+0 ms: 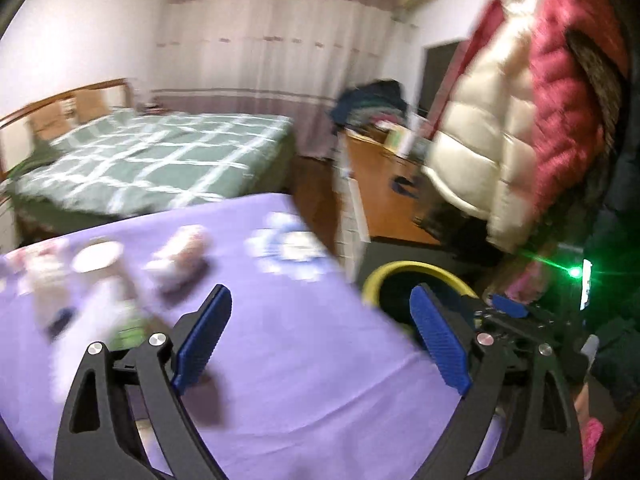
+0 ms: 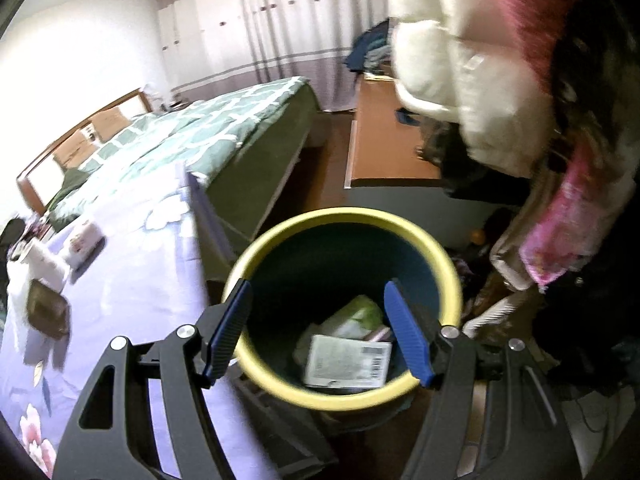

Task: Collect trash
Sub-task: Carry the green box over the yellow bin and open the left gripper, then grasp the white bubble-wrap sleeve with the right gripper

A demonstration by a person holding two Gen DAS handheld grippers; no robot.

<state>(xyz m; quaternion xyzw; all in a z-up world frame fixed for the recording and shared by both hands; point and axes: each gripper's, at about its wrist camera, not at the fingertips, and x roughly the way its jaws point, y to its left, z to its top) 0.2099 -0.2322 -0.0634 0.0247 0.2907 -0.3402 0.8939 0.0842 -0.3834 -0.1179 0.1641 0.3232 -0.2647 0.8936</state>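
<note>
My left gripper [image 1: 320, 296] is open with nothing between its blue pads, and it hovers over the purple tablecloth [image 1: 304, 360] near the table's right edge. Blurred litter lies at the far left of the cloth: a white round piece [image 1: 98, 260], a pink crumpled piece [image 1: 184, 256] and a white-and-blue wrapper [image 1: 288, 244]. The yellow-rimmed bin [image 2: 344, 216] stands beside the table. My right gripper [image 2: 318, 286] hangs open right above it, holding nothing. In the bin lie a white box with a barcode [image 2: 348, 360] and a green-and-white packet [image 2: 358, 314].
A bed with a green checked cover [image 1: 160, 152] stands behind the table. A wooden desk [image 2: 380, 148] with piled clothes is at the back right. Puffy white and red coats [image 1: 520, 120] hang close on the right. A small box [image 2: 82, 244] and a brown item [image 2: 48, 308] lie on the cloth.
</note>
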